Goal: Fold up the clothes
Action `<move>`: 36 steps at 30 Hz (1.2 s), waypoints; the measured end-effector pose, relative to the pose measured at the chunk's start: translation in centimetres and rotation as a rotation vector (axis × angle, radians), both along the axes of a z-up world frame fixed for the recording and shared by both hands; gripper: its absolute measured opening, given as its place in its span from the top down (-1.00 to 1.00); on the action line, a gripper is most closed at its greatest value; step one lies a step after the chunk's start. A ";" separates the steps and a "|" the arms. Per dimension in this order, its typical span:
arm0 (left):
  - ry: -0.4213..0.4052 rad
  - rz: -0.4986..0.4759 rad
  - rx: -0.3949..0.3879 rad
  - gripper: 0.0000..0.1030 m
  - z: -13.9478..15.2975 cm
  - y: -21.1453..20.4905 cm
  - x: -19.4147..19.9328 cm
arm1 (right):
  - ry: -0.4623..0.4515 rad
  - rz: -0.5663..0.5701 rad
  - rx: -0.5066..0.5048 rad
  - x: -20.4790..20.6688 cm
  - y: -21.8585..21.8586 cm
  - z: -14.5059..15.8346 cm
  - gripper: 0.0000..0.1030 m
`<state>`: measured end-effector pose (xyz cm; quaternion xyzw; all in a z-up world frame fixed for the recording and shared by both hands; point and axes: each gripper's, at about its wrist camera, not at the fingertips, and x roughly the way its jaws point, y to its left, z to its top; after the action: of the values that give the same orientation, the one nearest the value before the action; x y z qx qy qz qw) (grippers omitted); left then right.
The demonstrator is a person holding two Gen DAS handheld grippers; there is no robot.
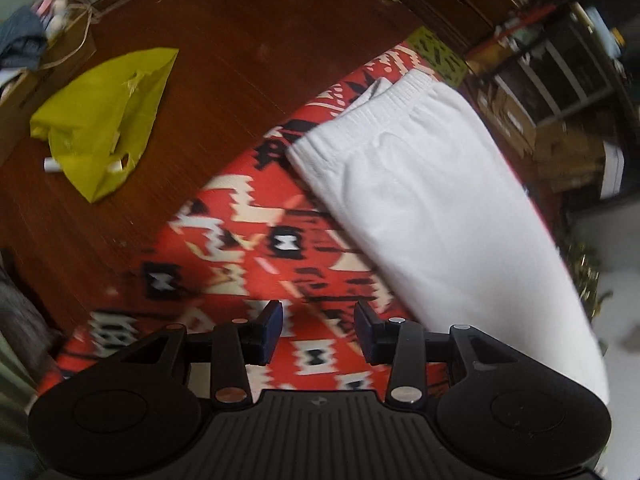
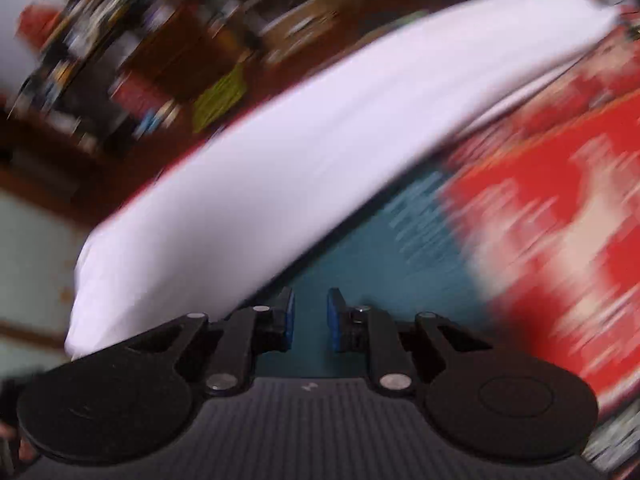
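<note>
On the red patterned cloth lie folded white trousers, waistband elasticated.

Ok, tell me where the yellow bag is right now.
In the left wrist view, the yellow bag lies on the dark wooden table, upper left, beside the red patterned cloth that carries the white garment.

Dark wood floor w/ red patterned rug; yellow bag at left, cluttered shelving at right.

bare tabletop open, yellow bag at left
</note>
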<state>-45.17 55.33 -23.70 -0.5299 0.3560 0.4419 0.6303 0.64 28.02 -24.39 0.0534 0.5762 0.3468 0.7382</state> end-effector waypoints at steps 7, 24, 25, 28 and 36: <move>-0.037 -0.098 -0.040 0.25 -0.6 -1.0 -2.5 | -0.079 0.177 -0.003 -10.4 9.8 -2.4 0.53; -0.128 -0.073 -0.025 0.25 -1.3 0.7 -3.2 | -0.224 0.337 -0.084 -12.5 11.3 -1.9 0.94; -0.133 -0.072 -0.022 0.25 -1.4 0.8 -3.2 | -0.228 0.369 -0.089 -12.8 10.9 -1.6 0.94; -0.147 -0.068 -0.014 0.25 -1.4 1.3 -3.1 | -0.226 0.453 -0.098 -12.0 10.7 -1.5 0.95; -0.200 0.006 0.036 0.05 -1.9 4.2 -2.2 | -0.092 0.306 -0.033 -9.3 9.4 -1.3 0.53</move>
<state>-47.35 59.53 -25.62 -0.5610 0.2817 0.3950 0.6707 -8.63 37.46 -25.66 -0.0630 0.5488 0.4476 0.7032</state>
